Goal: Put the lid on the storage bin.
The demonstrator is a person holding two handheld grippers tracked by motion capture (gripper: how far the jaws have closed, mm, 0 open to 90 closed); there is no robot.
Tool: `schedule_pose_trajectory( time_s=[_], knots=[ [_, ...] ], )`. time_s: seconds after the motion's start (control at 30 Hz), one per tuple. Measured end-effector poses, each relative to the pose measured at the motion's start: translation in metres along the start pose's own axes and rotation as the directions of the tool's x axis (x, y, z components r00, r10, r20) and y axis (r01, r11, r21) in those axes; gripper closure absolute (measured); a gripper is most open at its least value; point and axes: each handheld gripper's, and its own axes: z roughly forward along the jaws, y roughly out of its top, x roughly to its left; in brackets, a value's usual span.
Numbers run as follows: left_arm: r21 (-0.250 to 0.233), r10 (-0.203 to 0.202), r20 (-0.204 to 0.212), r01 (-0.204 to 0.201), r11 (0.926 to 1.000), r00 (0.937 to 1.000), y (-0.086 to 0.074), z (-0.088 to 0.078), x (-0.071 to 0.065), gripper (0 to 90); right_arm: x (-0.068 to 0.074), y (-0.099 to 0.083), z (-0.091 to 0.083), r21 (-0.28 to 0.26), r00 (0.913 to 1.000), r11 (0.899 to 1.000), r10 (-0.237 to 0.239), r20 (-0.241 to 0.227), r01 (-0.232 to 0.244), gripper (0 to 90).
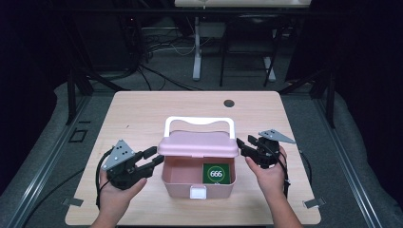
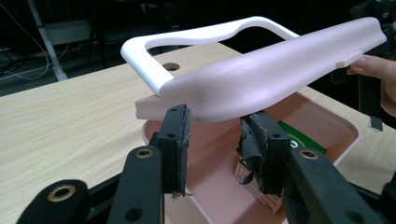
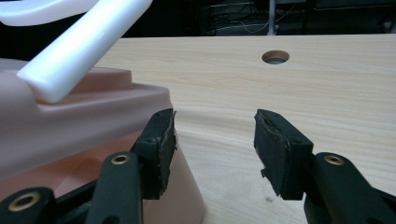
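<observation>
A pink box [image 1: 178,186] stands on the table with its pink lid [image 1: 197,146] raised and a white handle [image 1: 199,120] standing up behind it. Inside, at the right, lies a green card [image 1: 216,173] marked 666. My left gripper [image 1: 154,157] is at the lid's left end. In the left gripper view this gripper [image 2: 217,135] is open, and the lid's edge [image 2: 261,79] hangs just above and beyond its pads without touching them. My right gripper [image 1: 240,146] sits at the lid's right end. In the right gripper view it [image 3: 212,135] stands open, one pad beside the box's corner [image 3: 93,121], bare table between the pads.
The wooden table [image 1: 142,114] has a round cable hole [image 1: 229,103] at the back right. A white latch [image 1: 197,192] sits on the box's front wall. Beyond the table are dark frame legs and cables on the floor.
</observation>
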Motion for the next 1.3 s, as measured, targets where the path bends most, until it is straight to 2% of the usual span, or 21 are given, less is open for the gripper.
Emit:
schedule_pose_trajectory(
  time_s=[0.43, 0.8, 1.3],
  knots=[
    [0.018, -0.001, 0.007, 0.000, 0.9998, 1.0000, -0.012, -0.002, -0.002, 62.2, -0.001, 0.000, 0.000, 0.000, 1.0000, 1.000, 0.002, 0.006, -0.002, 45.9],
    [0.014, -0.003, 0.017, 0.003, 0.9999, 0.9999, -0.024, -0.005, -0.004, 63.2, -0.001, 0.000, 0.001, 0.003, 1.0000, 1.000, 0.000, 0.004, 0.000, 45.2],
    [0.051, -0.020, 0.023, 0.018, 0.9985, 0.9995, -0.040, -0.007, -0.003, 63.2, -0.002, 0.000, 0.001, 0.004, 1.0000, 1.000, 0.004, 0.002, -0.004, 44.7]
  ],
)
